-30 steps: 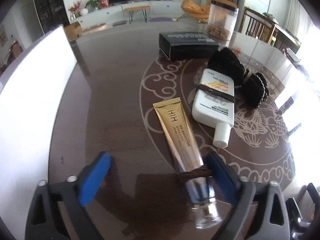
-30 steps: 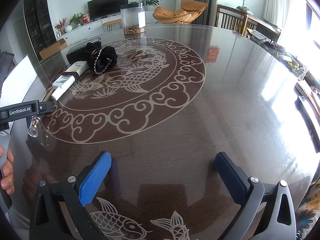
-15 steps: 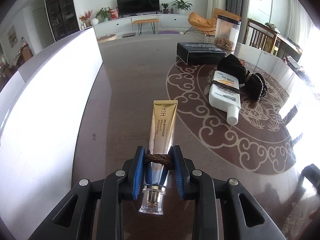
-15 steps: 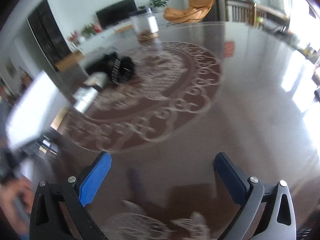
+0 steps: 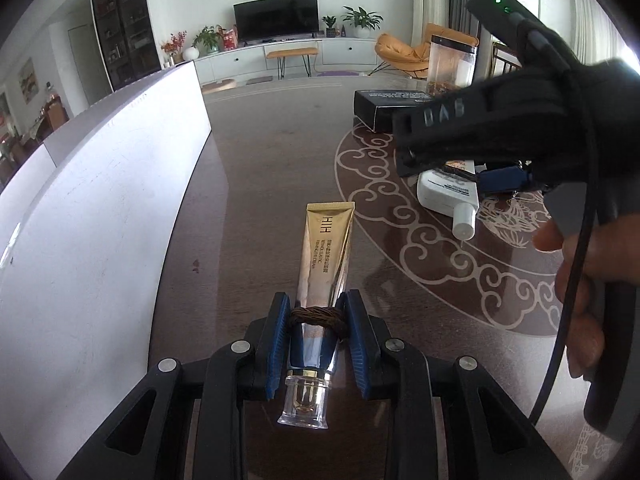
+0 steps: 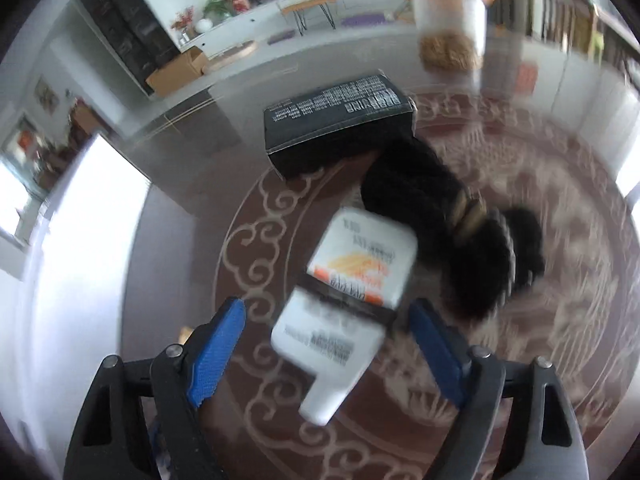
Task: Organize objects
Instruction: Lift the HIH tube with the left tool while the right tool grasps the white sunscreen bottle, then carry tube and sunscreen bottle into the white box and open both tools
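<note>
My left gripper (image 5: pixel 316 340) is shut on a gold cream tube (image 5: pixel 326 252) near its clear cap, where a brown band wraps it; the tube points away over the dark table. My right gripper (image 6: pixel 328 344) is open, its blue pads either side of a white bottle (image 6: pixel 352 296) with a dark band that lies on the table. That bottle also shows in the left wrist view (image 5: pixel 448 196), partly under the right gripper's body. A black knitted item (image 6: pixel 460 224) lies just behind the bottle, and a black box (image 6: pixel 340 120) behind that.
A white box wall (image 5: pixel 80 220) runs along the table's left side. A clear jar (image 6: pixel 448 24) with brown contents stands at the far side. The person's hand (image 5: pixel 580 280) holds the right gripper at right. The table has a round pale scroll pattern (image 5: pixel 420 240).
My left gripper closed on the gold tube and lifted its view. My right gripper swept left across the table and now straddles the white bottle.
</note>
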The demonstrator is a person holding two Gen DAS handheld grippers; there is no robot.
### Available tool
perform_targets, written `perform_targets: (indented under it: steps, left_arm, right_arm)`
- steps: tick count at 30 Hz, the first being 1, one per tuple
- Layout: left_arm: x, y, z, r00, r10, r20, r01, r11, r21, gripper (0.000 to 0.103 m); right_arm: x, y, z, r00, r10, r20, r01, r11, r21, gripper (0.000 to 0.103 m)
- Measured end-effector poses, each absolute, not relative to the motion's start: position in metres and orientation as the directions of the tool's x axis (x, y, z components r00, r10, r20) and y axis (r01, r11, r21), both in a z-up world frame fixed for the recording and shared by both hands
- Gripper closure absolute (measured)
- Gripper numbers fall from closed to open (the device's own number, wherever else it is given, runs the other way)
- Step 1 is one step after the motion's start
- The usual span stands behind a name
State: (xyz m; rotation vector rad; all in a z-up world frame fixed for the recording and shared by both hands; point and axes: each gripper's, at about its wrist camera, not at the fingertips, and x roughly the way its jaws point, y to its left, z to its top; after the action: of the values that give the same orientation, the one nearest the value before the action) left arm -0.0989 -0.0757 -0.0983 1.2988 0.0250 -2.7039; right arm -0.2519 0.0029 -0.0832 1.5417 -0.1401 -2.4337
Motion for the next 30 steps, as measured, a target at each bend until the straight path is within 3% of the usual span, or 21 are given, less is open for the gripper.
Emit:
perform_targets:
  steps: [1, 2, 10, 18, 20, 21, 23, 24, 26, 29, 30]
  left_arm:
    - [-0.099, -0.075, -0.098, -0.617, -0.12, -0.778, 0.134, -0.99, 0.047, 0.074]
    - [-0.099, -0.076, -0.098, -0.617, -0.121, -0.778, 0.134, -0.99, 0.047, 0.074]
    - [-0.097, -0.078, -0.097, -0.62, -0.094, -0.779, 0.14, -0.99, 0.008, 0.075]
    - [-0.05, -0.046, -0.096, -0.615, 0.007, -0.789, 0.003, -1.0, -0.011, 0.074]
    - [-0.048, -0.052, -0.095, -0.608, 0.025, -0.794, 0.005, -0.999, -0.036, 0.074]
    - [-0.049, -0.055, -0.096, -0.604, 0.027, -0.797, 0.008, -0.999, -0.04, 0.071]
    - [-0.052, -0.058, -0.096, -0.583, 0.014, -0.812, 0.016, -0.999, -0.028, 0.05]
    - [-0.05, -0.058, -0.097, -0.571, 0.008, -0.821, 0.019, -1.0, -0.023, 0.034]
    - [-0.049, -0.058, -0.1, -0.556, -0.01, -0.831, 0.014, -1.0, 0.003, 0.028]
    - [-0.043, -0.057, -0.101, -0.554, -0.003, -0.833, -0.006, -1.0, 0.008, 0.034]
    - [-0.042, -0.057, -0.1, -0.563, 0.002, -0.827, -0.017, -1.0, 0.01, 0.059]
  right_arm:
    - [-0.251, 0.0, -0.083, -0.413, -0.24, -0.879, 0.188, -0.966, 0.176, 0.038]
    - [-0.247, -0.001, -0.083, -0.422, -0.218, -0.88, 0.212, -0.967, 0.138, 0.044]
    - [-0.166, 0.062, -0.09, -0.475, -0.256, -0.842, 0.265, -0.954, 0.141, 0.045]
    - [-0.078, 0.112, -0.087, -0.469, -0.26, -0.844, 0.269, -0.952, 0.144, 0.044]
    - [-0.076, 0.122, -0.087, -0.468, -0.251, -0.847, 0.237, -0.959, 0.153, 0.037]
    - [-0.077, 0.123, -0.087, -0.463, -0.245, -0.852, 0.227, -0.962, 0.153, 0.033]
    - [-0.082, 0.12, -0.087, -0.449, -0.23, -0.863, 0.202, -0.967, 0.153, 0.021]
    - [-0.084, 0.117, -0.087, -0.446, -0.221, -0.868, 0.192, -0.97, 0.149, 0.02]
    - [-0.084, 0.108, -0.088, -0.442, -0.202, -0.874, 0.176, -0.975, 0.136, 0.019]
    - [-0.085, 0.098, -0.091, -0.436, -0.13, -0.89, 0.168, -0.984, 0.062, 0.02]
    - [-0.083, 0.099, -0.091, -0.443, -0.117, -0.889, 0.161, -0.986, 0.05, 0.025]
